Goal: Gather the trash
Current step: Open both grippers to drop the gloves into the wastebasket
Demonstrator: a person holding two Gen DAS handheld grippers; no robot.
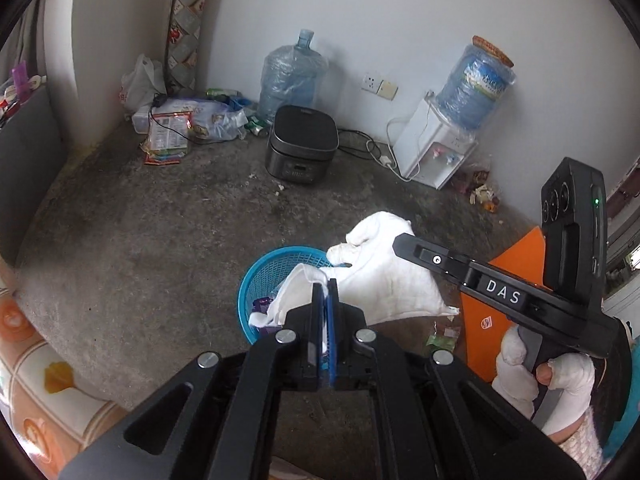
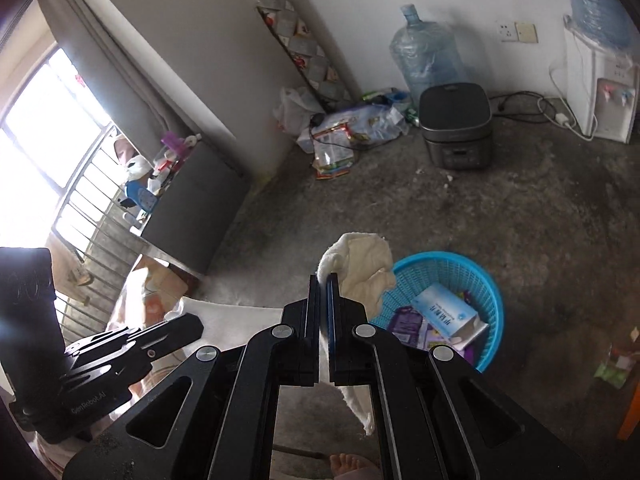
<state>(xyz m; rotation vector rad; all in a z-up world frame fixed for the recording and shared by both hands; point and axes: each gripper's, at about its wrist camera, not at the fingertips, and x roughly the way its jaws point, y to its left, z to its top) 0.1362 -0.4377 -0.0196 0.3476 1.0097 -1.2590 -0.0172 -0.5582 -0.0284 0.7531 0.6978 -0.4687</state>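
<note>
Setting: lived-in room of a home, bare concrete floor, plain white walls.

Evidence: rice cooker on the floor beside a plastic-wrapped water jug; white water dispenser with bottle on top, plugged in near the wall socket; snack packets and bags piled in the corner; curtain and barred window; blue basket holding packaging.
</note>
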